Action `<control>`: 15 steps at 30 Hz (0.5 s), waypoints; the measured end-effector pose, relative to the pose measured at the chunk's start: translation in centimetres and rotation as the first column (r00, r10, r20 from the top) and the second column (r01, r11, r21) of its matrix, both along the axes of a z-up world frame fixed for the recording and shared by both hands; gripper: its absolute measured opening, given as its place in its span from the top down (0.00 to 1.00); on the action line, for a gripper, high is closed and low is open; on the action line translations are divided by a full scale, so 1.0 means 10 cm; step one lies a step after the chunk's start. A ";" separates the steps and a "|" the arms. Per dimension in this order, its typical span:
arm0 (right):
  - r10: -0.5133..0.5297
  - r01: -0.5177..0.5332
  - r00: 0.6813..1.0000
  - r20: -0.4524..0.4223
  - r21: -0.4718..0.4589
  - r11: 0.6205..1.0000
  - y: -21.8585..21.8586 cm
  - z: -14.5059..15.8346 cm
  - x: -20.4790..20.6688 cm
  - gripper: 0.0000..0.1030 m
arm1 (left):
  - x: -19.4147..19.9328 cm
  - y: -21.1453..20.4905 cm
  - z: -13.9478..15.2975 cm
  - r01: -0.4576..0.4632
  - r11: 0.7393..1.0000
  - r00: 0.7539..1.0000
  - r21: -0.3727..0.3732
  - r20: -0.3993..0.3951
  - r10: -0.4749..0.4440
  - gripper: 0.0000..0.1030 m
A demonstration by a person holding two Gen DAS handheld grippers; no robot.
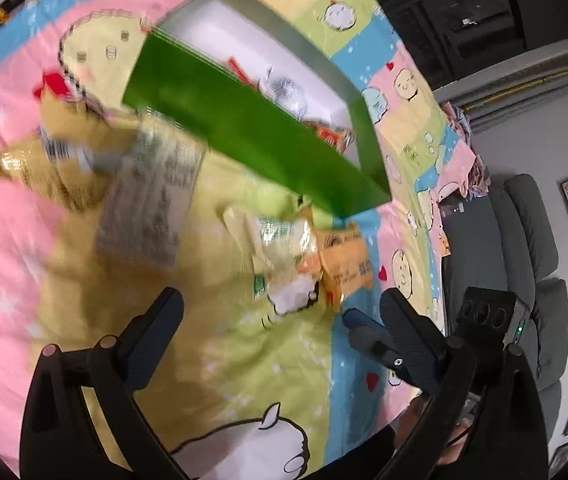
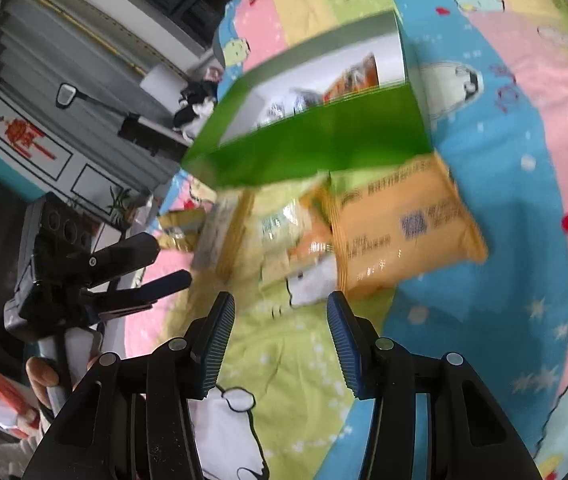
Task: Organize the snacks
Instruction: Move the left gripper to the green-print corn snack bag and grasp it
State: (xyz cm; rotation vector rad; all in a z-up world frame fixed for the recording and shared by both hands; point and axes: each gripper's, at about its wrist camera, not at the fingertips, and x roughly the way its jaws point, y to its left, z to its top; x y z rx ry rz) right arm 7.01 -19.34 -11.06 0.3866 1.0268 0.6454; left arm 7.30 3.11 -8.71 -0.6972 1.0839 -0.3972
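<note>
Two grippers hover over a bed, neither holding anything. Left gripper (image 1: 282,310): fingers (image 1: 156,332) spread wide and empty, with bare sheet (image 1: 244,360) between them; the packets lie just beyond the tips. Right gripper (image 2: 280,328): fingers (image 2: 216,340) about half apart and empty, aimed at the near edge of the same heap. Orange packet (image 2: 399,232): nearest the right fingers, lying flat against the front wall of the green box (image 2: 323,136). Small packets (image 1: 284,248): a loose cluster beside it, in front of the box. Gold bag (image 1: 56,168): off to the left, well apart from the cluster. The box stands open on the sheet and already contains some snacks.

Handling, as judged: the packets look light, soft and crinkly, with slick film and probably brittle contents. The flat sealed edge is the safest hold; a pinch across the puffed middle risks slipping or crushing.
</note>
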 end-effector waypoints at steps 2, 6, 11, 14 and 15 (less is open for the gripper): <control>0.001 -0.001 1.000 -0.006 -0.008 1.000 0.04 -0.06 0.00 0.53 | 0.00 -0.04 -0.07 0.005 1.000 1.000 -0.003 -0.023 -0.005 0.04; -0.027 0.028 1.000 0.014 -0.094 0.995 0.10 -0.17 0.04 0.53 | 0.05 -0.16 -0.14 0.018 1.000 0.998 0.000 -0.053 -0.018 0.04; -0.103 0.105 0.994 0.023 -0.077 0.992 0.02 -0.22 0.20 0.53 | 0.15 -0.22 -0.20 0.009 1.000 0.997 -0.012 -0.077 -0.009 0.04; -0.163 0.164 0.986 0.018 -0.017 0.986 -0.11 -0.23 0.30 0.53 | 0.21 -0.23 -0.23 -0.007 1.000 0.997 -0.008 -0.081 0.006 0.04; -0.175 0.175 0.985 -0.002 0.012 0.985 -0.14 -0.26 0.36 0.53 | 0.21 -0.23 -0.24 -0.010 1.000 0.997 -0.008 -0.079 0.009 0.04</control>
